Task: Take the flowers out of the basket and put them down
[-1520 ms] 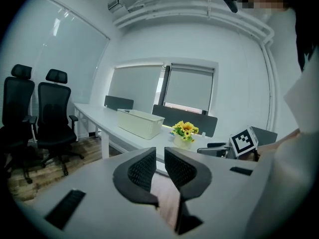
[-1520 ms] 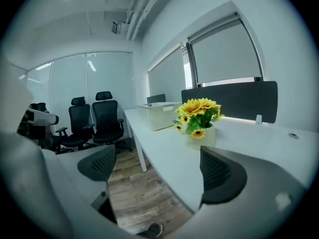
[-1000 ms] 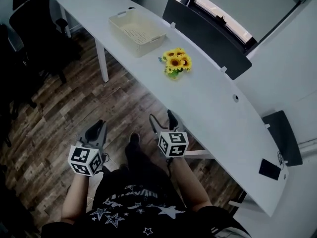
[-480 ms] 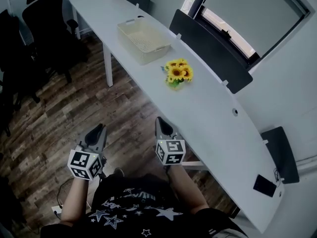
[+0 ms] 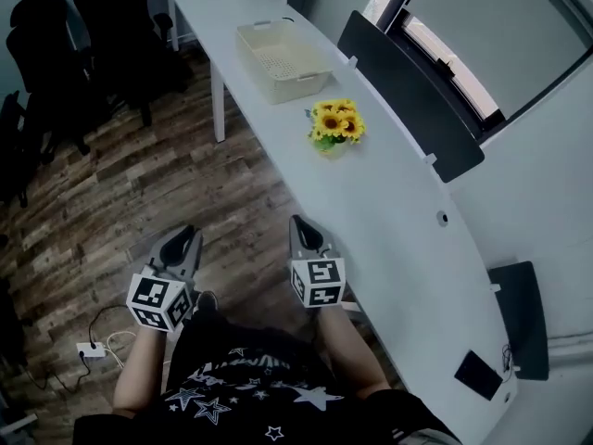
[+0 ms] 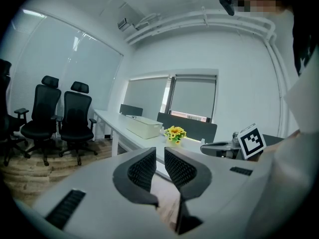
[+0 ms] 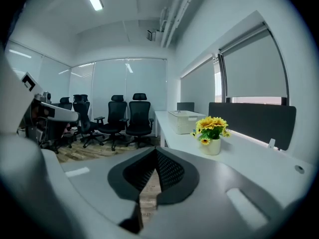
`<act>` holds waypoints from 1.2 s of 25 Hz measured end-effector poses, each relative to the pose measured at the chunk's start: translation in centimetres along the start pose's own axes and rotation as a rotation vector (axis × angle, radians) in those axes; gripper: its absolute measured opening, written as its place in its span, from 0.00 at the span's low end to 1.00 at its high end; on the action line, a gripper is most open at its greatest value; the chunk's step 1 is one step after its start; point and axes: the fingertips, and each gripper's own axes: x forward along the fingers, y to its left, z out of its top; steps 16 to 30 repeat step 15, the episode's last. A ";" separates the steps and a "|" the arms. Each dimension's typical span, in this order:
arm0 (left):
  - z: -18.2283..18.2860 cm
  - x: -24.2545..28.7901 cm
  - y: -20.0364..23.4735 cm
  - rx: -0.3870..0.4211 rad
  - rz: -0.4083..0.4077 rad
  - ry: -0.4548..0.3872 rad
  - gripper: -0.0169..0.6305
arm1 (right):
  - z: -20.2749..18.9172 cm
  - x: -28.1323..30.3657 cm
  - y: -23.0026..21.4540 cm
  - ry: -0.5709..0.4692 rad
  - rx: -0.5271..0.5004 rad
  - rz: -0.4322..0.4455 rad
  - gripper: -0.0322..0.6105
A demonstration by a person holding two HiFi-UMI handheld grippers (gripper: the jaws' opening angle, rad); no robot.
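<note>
Right gripper (image 5: 304, 228) was open a second ago and is now fully shut, with nothing in it. Left gripper (image 5: 185, 240) has a narrow gap between its jaws and is also empty. Both are held low by the person's body, off the near edge of the table (image 5: 398, 221) and well apart from everything on it. The flowers (image 5: 336, 123) stand upright in their pot on the table, near the basket (image 5: 283, 49) on its right, outside it. The basket looks empty. I'd say the task is done and the closing is wrap-up, not a grasp.
</note>
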 end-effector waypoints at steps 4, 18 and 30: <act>-1.4 -1.9 -2.0 -0.020 0.063 -0.010 0.11 | -1.4 -1.7 0.7 0.008 -0.021 0.078 0.05; -5.1 -6.4 -8.8 -0.047 0.157 -0.037 0.11 | -4.7 -8.4 1.9 0.001 -0.060 0.216 0.05; -5.1 -6.4 -8.8 -0.047 0.157 -0.037 0.11 | -4.7 -8.4 1.9 0.001 -0.060 0.216 0.05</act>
